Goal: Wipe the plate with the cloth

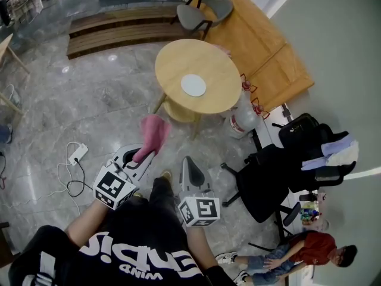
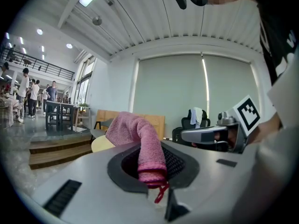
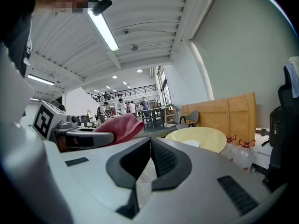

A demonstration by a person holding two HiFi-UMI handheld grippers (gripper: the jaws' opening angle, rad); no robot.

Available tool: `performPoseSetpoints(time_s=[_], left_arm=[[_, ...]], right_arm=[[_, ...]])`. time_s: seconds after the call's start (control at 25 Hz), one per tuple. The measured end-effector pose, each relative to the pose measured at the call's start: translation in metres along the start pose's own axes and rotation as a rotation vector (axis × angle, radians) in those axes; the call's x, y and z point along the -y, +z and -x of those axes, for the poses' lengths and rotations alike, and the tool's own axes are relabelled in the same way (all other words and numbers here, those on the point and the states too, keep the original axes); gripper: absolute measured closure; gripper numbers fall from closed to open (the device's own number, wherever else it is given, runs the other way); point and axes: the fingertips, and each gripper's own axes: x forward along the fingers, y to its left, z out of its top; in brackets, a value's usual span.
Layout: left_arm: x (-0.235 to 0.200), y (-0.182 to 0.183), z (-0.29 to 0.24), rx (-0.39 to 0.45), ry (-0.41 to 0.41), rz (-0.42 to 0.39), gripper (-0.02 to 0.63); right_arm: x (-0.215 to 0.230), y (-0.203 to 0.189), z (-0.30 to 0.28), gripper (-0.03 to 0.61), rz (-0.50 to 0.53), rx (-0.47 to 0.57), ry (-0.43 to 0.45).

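Observation:
A white plate (image 1: 193,85) lies on a round wooden table (image 1: 208,58) ahead of me, and it shows small in the right gripper view (image 3: 190,143). My left gripper (image 1: 144,154) is shut on a pink cloth (image 1: 153,132), which stands up out of its jaws (image 2: 142,146) well short of the table. To its right, my right gripper (image 1: 188,162) is shut with nothing in it; its jaws (image 3: 150,148) meet in the right gripper view. That view also catches the cloth (image 3: 119,127) at the left. Both grippers hang over the floor, apart from the plate.
Two water jugs (image 1: 243,117) stand beside the table's right leg. A black office chair (image 1: 266,180) is at my right, with a seated person (image 1: 300,249) beyond it. Behind the table are a grey chair (image 1: 205,12) and wooden steps (image 1: 119,28). A power strip (image 1: 77,154) lies on the floor at the left.

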Motion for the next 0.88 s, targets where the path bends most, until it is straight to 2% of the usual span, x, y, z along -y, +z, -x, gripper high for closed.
performPoseSetpoints(time_s=[0.4, 0.6, 0.88], left_arm=[[-0.015, 0.008, -0.042, -0.045, -0.012, 0.021, 0.563], [-0.028, 0.001, -0.064, -0.047, -0.013, 0.019, 0.563], [-0.038, 0.014, -0.108, -0.035, -0.011, 0.015, 0.563]], right_arm=[[0.033, 0.001, -0.031, 0.555, -0.013, -0.035, -0.009], [0.049, 0.004, -0.052, 0.555, -0.019, -0.039, -0.003], [0.082, 0.012, -0.079, 0.555, -0.039, -0.040, 0.015]])
